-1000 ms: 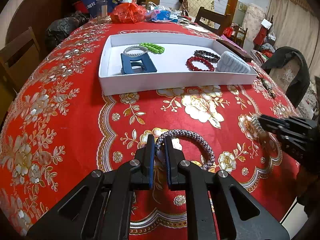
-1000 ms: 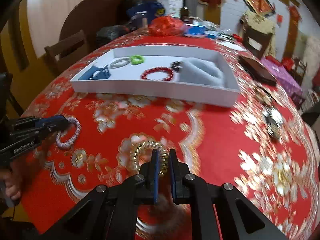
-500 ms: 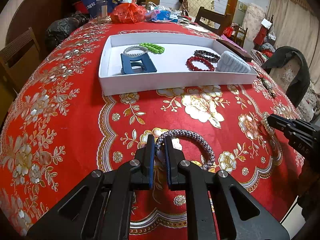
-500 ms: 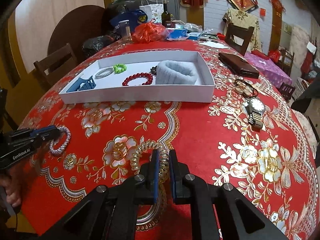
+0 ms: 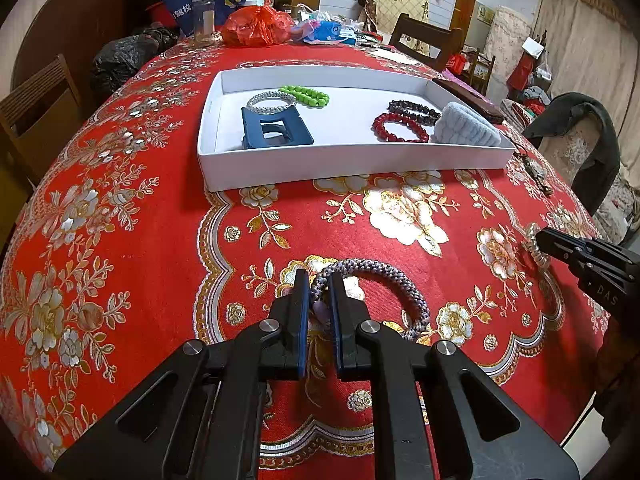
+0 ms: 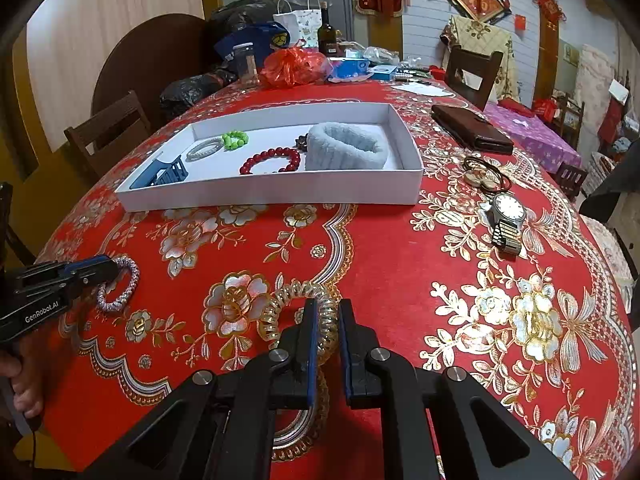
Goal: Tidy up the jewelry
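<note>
Left tool [image 5: 318,280] and right tool [image 6: 325,312]: black linkage frames, silver pivot screws, blue-padded fingers [image 6: 311,344]. White "GenRobot.AI" lettering marks the left tool's side; bare skin of the hand [image 6: 20,384] shows below it.

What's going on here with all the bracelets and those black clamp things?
A person is sorting jewelry with handheld tongs. The left tongs grip a grey braided bracelet, and the right tongs grip a clear coiled hair tie, both near the red tablecloth. The white tray beyond holds a blue clip, green beads, a silver bracelet, red beads, dark beads and a grey band. A wristwatch lies outside it.
</note>
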{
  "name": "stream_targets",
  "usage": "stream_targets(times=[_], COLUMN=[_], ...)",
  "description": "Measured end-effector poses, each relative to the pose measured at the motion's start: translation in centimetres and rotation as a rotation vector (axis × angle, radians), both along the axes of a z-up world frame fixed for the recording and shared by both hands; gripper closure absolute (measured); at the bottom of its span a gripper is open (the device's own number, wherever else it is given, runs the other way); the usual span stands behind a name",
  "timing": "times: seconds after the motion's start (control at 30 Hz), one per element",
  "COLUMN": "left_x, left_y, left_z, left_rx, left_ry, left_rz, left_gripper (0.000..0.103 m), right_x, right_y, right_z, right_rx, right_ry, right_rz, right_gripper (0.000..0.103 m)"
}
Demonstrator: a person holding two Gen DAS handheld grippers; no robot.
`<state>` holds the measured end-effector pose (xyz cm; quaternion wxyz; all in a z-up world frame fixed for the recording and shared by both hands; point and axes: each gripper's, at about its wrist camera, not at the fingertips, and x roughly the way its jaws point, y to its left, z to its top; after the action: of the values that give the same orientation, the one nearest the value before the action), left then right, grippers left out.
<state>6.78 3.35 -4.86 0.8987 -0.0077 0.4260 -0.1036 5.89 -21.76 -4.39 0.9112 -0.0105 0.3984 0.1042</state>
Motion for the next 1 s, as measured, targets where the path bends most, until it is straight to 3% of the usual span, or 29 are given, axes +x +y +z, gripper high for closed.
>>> stream_targets(times=[1.0], left_x=[-0.05], left_y=[-0.01], left_z=[0.02], left_rx=[-0.003], left_ry=[-0.001], left_rz=[0.002], left_gripper=[0.095], right_x=[0.13], right_y=[-0.10], right_z=[-0.13], right_rx=[-0.006], right_ry=[0.009], right_rz=[-0.010], right_gripper=[0.094])
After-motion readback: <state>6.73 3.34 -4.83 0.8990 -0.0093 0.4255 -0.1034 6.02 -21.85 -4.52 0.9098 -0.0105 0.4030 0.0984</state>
